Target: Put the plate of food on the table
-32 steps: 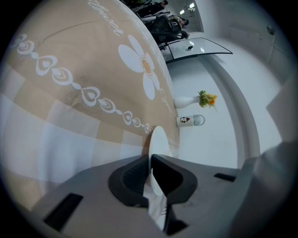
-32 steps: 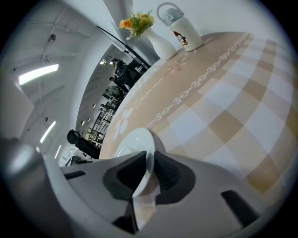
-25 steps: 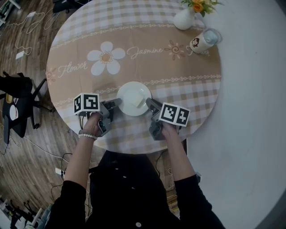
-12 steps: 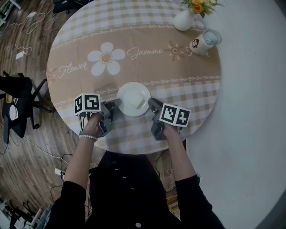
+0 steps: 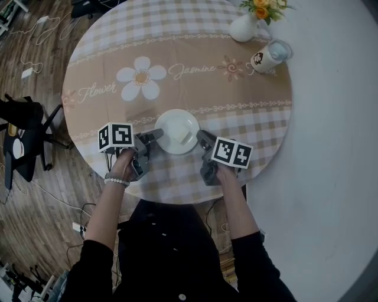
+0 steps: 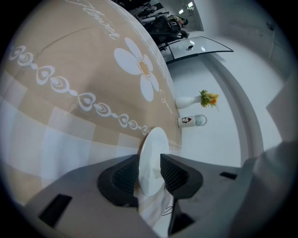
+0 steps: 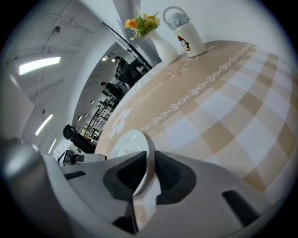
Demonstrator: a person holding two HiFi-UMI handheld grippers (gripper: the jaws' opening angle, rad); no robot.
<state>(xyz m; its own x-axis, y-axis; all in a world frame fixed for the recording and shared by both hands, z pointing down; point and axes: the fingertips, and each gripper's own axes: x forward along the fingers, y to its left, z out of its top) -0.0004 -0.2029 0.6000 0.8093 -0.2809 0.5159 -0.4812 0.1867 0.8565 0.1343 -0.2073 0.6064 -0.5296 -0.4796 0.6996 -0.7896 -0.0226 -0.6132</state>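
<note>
White glazed plate (image 5: pixel 177 131), likely stiff, slick and chippable, lies flat on the table (image 5: pixel 195 53) in the head view; left gripper view: your left gripper (image 6: pixel 150 173) is opening, rim between its jaws; right gripper view: your right gripper (image 7: pixel 150 174) pinches the opposite rim, the sensible hold.

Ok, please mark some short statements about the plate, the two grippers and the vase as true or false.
1. The plate rests on the table. True.
2. The vase holds no flowers. False: orange flowers stand in it.
3. The right gripper is shut on the plate's rim. True.
4. The left gripper is far away from the plate. False: the plate's rim is between its jaws, which are opening.
</note>
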